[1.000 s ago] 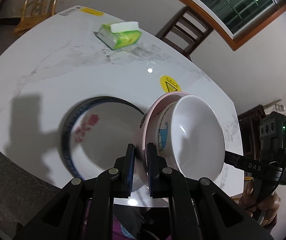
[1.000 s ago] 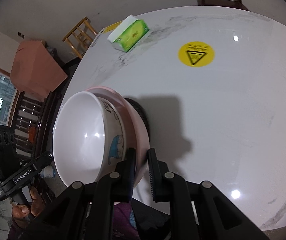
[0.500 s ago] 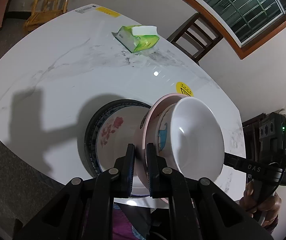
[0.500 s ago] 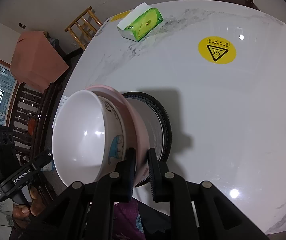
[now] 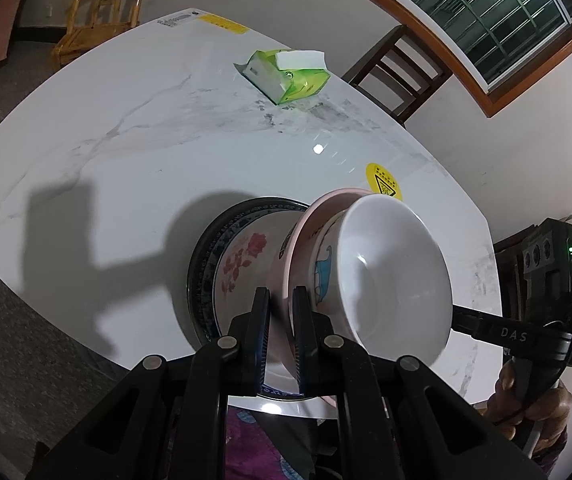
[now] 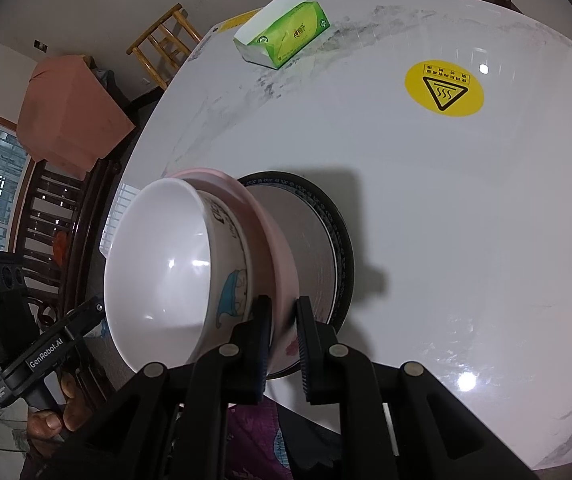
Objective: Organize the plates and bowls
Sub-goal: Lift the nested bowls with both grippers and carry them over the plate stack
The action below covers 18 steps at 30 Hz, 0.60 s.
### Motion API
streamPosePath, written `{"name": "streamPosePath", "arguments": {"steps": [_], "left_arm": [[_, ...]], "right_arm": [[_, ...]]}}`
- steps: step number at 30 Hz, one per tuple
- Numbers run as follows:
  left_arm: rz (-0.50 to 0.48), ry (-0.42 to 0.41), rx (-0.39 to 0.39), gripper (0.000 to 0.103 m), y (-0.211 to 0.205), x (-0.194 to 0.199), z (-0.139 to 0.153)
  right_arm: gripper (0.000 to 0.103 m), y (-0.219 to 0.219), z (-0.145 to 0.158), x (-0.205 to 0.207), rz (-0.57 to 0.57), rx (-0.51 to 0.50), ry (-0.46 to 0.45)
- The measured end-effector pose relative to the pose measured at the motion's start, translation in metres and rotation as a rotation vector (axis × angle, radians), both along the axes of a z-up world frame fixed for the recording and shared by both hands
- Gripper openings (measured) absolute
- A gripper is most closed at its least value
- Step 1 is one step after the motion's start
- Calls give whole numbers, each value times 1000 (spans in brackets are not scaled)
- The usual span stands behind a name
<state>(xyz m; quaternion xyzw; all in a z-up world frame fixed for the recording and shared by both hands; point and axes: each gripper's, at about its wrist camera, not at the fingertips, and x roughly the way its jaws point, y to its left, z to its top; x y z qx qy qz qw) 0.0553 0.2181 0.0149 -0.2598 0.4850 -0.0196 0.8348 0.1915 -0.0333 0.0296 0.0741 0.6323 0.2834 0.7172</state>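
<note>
A pink plate (image 5: 318,216) (image 6: 263,220) carries a white bowl (image 5: 390,280) (image 6: 157,268) with a blue cartoon print. My left gripper (image 5: 279,308) is shut on the plate's rim on one side. On the opposite side my right gripper (image 6: 281,316) is shut on the same rim. The pair hangs just over a dark blue-rimmed plate (image 5: 241,256) (image 6: 336,240) with red flowers, which lies on the white marble table (image 5: 125,152) near its front edge. Whether the pink plate touches the flowered one is hidden.
A green tissue pack (image 5: 290,72) (image 6: 286,36) lies at the far side of the table. A yellow warning sticker (image 6: 444,88) marks the top. Wooden chairs (image 5: 398,72) stand around the table. A person's hand (image 5: 534,408) grips the right handle.
Both grippers have carried the pink plate and bowl across the table until they sit over the flowered plate, sinking slightly. The grips have not changed.
</note>
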Motion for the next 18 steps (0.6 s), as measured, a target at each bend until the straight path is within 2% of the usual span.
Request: {"name": "streamPosePath", "arguments": {"steps": [18], "left_arm": [[-12,-15,76,6,-7,2,-6]], "right_arm": [[13,3,-8,1,-4,-4,22]]}}
